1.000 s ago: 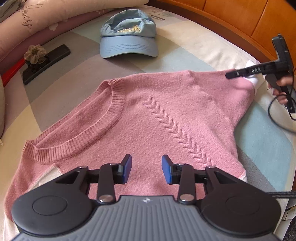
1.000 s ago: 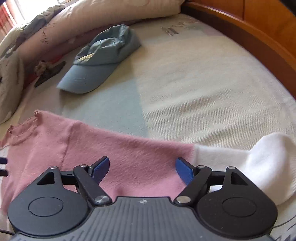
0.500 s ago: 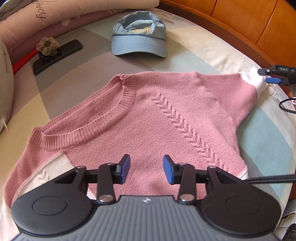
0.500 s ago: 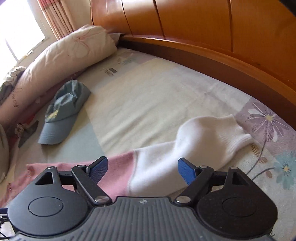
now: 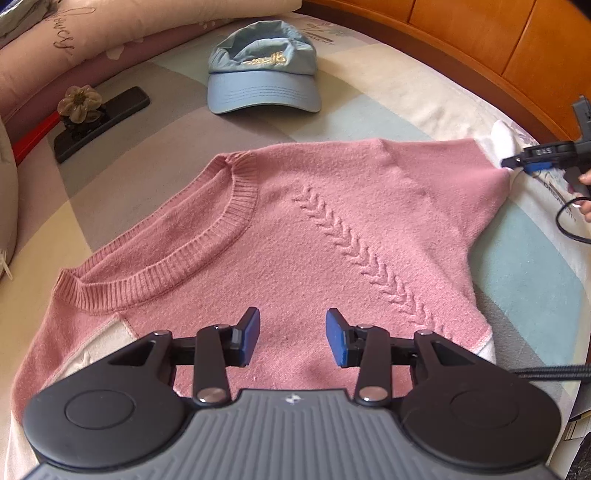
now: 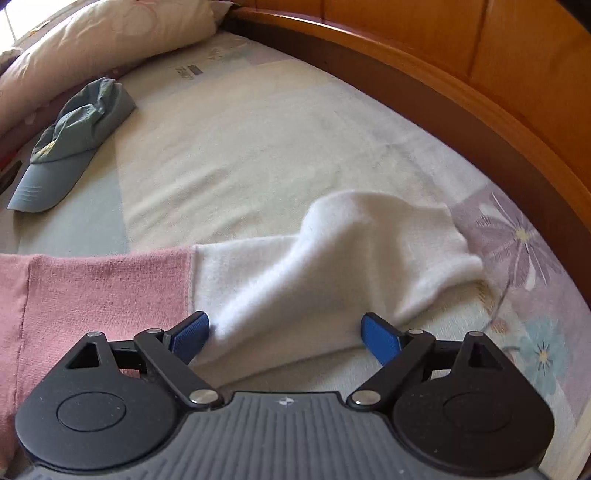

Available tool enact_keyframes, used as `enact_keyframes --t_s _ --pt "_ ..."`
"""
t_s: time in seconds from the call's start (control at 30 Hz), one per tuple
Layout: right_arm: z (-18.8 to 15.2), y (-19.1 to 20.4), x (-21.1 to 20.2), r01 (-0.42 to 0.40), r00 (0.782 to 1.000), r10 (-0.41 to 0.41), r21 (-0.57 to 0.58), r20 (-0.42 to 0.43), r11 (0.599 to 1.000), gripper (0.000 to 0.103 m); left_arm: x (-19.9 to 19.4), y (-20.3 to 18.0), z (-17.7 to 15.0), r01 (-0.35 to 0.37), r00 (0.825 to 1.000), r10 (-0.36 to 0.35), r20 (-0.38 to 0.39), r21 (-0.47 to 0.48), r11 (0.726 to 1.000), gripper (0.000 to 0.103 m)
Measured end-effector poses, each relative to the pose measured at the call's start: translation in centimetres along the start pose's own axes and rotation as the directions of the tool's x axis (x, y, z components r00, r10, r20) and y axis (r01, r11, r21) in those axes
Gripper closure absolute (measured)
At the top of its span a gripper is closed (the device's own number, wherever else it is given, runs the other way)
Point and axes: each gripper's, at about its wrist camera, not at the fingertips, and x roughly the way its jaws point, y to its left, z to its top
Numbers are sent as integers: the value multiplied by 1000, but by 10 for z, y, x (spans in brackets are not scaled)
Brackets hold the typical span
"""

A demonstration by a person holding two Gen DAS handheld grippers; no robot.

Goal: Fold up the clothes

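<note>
Left tongs [image 5: 292, 341] sit low over the lower body of the pink sweater [image 5: 314, 236], blue pads [image 5: 249, 334] part way apart, nothing pinched between them, so released; whether the tips touch the knit can't be told. Sweater lies flat, front up, on the bed [image 5: 524, 280], spread across the patchwork sheet: ribbed round neck toward the left, a raised chevron line running down the chest, white trim at the hem. Its right sleeve stretches out to the right edge of the left wrist view, pink turning into a white cuff [image 6: 369, 251].

Right tongs [image 6: 285, 332] straddle that white cuff section just past the pink/white seam. Jaws wide and opening; cuff fabric is between the pads, humped up, left pad [image 6: 190, 334] touching the cloth, right pad clear of it. Not clamped. In the left wrist view the same tongs [image 5: 517, 164] show at the sleeve end with a hand [image 5: 585, 184] on the handle and a black cable trailing.

Beyond the sweater: light blue cap [image 5: 263, 74] with gold stitching, well apart from the neck. Left of it a black phone [image 5: 107, 120] with a fabric flower [image 5: 79, 103] on top. Pillows [image 5: 92, 33] along the far left, wooden headboard [image 6: 461, 74] curving behind.
</note>
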Motion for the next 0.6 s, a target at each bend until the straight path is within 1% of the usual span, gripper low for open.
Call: enact_keyframes --t_s 0.13,0.17,0.2,0.23,0.27,0.3,0.33,0.37,0.4,0.43,0.47,0.5,0.6 --pt "3 -18 -17 -67 997 63 116 40 991 12 -1 2 0 -6 1000 6 6 -7 1000 63" --pt "4 -23 -22 -67 995 56 139 82 988 12 -1 2 0 -7 1000 7 7 -3 1000 63" --pt "5 -31 -26 -68 992 47 186 117 980 12 -1 1 1 -9 1000 9 9 1 1000 63" --pt "4 -44 -27 -90 989 55 257 141 962 12 -1 1 1 -7 1000 7 9 5 1000 63" --pt "1 -58 -26 -122 985 71 340 160 933 14 0 0 2 -4 1000 4 9 8 1000 63" --pt "-2 -72 -25 -151 981 83 415 177 897 21 0 0 2 -4 1000 4 8 9 1000 63" --pt "-7 -84 -21 -173 978 92 473 190 864 23 1 -1 3 -3 1000 3 8 10 1000 63" --pt "-12 -92 -18 -200 972 104 511 212 836 31 2 -1 3 -2 1000 2 7 11 1000 63" --pt "-18 -101 -15 -228 966 114 548 234 805 35 3 -2 4 -3 1000 2 6 11 1000 63" --pt "-21 -109 -13 -253 959 122 577 256 777 35 4 -2 4 -2 1000 2 1 10 1000 63" --pt "-22 -112 -10 -272 953 127 590 276 760 36 6 -2 3 1 1000 -1 -3 9 1000 63" --pt "-21 -115 -8 -284 948 127 598 292 749 36 7 -3 4 3 1000 -3 -6 9 1000 63" --pt "-9 -113 -1 -267 945 92 577 314 772 37 8 -6 5 6 1000 -6 -8 15 1000 63"
